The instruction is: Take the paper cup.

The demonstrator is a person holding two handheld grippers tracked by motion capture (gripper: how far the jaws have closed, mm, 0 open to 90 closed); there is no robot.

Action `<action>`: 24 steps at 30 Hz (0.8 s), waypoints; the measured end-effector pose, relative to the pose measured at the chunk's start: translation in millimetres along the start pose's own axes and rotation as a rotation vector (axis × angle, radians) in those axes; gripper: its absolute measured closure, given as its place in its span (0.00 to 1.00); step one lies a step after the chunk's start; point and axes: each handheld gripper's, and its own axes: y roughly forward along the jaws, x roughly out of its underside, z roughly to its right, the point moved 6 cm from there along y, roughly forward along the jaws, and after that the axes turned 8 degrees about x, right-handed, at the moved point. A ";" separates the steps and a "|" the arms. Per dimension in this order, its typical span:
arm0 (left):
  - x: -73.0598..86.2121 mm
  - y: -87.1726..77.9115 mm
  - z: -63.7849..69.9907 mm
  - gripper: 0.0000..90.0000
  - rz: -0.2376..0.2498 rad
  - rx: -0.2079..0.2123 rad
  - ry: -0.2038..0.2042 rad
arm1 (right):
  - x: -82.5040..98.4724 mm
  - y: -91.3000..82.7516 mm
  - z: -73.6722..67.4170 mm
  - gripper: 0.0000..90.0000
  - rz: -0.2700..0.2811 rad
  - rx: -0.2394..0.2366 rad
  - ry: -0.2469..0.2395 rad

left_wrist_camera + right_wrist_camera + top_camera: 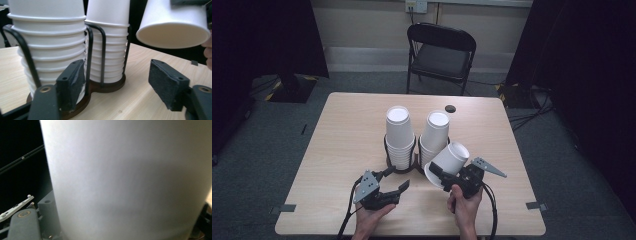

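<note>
Table [337, 150] edges bare around the central cup rack [404, 167]. Right gripper [447, 176] grasps a tilted paper cup [448, 161] beside it. Left gripper [396, 180] released, jaws apart, low near rack.

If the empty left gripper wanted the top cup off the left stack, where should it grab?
Grip the top cup's bare side wall above the wire holder, one jaw on each side, coming level from the person's side. That cup sits upside down, its closed base up, so there is no open rim to pinch. The left gripper is open already.

Black two-jaw tongs [393, 186] w/ grey triangular plates, black cables (brass-ringed screw holes), dark felt pads [168, 85].
</note>
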 end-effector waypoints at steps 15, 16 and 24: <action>-8.3 8.9 9.5 0.47 0.081 0.093 0.010 | 19.9 9.6 -7.7 0.16 -0.058 -0.079 0.073; -9.1 9.9 10.3 0.49 0.094 0.103 0.011 | 20.1 9.1 -8.2 0.16 -0.059 -0.084 0.080; -8.2 17.5 15.2 0.55 0.102 0.123 0.039 | 25.2 8.8 -12.1 0.16 -0.065 -0.149 0.159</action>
